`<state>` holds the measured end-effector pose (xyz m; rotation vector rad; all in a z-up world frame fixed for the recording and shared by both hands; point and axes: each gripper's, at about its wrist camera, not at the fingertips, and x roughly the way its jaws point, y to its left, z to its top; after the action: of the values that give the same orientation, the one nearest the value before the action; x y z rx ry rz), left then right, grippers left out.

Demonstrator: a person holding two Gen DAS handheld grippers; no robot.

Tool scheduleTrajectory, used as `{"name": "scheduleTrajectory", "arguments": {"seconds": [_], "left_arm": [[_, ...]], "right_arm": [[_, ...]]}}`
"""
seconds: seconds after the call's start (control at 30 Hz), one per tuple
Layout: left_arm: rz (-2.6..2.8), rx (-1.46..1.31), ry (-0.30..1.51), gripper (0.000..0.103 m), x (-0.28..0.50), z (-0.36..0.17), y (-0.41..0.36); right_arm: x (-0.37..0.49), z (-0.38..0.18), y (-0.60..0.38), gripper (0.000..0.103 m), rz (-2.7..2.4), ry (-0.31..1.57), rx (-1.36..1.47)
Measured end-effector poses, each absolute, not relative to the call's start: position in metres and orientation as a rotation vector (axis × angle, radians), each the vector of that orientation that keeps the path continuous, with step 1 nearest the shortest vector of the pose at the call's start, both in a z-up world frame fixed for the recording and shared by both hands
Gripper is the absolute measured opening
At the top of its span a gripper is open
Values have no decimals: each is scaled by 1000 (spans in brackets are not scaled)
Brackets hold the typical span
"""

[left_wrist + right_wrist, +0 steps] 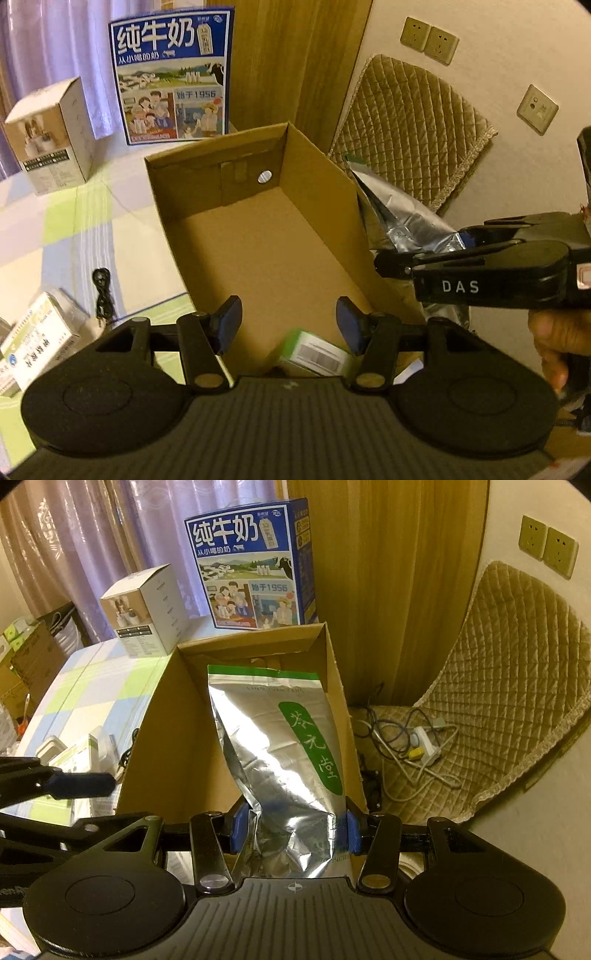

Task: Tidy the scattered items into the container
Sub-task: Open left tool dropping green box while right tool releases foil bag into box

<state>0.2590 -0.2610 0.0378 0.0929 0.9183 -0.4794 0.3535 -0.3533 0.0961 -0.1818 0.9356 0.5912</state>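
Note:
An open cardboard carton [266, 236] stands on the checked tablecloth. My left gripper [290, 325] hovers over its near end, open. A small green-and-white box [314, 354] lies blurred just below the fingers, and the pads do not press on it. My right gripper [293, 829] is shut on the lower part of a silver foil pouch [280, 746] with a green label. In the left wrist view the right gripper [424, 247] holds the pouch [402, 218] beside the carton's right wall. The left gripper [92, 801] shows at the left edge of the right wrist view.
A blue milk carton [171, 77] and a white box [51, 136] stand behind the cardboard carton. Medicine boxes [35, 343] and a black cable [101, 291] lie on the cloth at the left. At the right, a quilted chair [498, 686] holds a power strip [424, 744] and cords.

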Motion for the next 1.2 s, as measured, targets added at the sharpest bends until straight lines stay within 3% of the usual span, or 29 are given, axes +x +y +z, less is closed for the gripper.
{"name": "scheduleTrajectory", "arguments": {"seconds": [0.57, 0.6, 0.67, 0.7, 0.73, 1.2], "left_arm": [[-457, 92, 920, 55, 250, 37, -238], [-457, 91, 921, 55, 250, 37, -237], [-455, 88, 925, 55, 250, 35, -235], [-455, 88, 926, 55, 250, 35, -234], [-454, 88, 926, 55, 250, 34, -233], [-372, 56, 931, 58, 236, 32, -214]], "right_arm": [[354, 92, -337, 47, 612, 925, -176], [354, 92, -337, 48, 607, 919, -168], [356, 92, -337, 61, 600, 904, -144], [357, 92, -338, 77, 589, 894, -136], [357, 93, -339, 81, 585, 883, -132], [335, 105, -352, 82, 619, 852, -129]]}}
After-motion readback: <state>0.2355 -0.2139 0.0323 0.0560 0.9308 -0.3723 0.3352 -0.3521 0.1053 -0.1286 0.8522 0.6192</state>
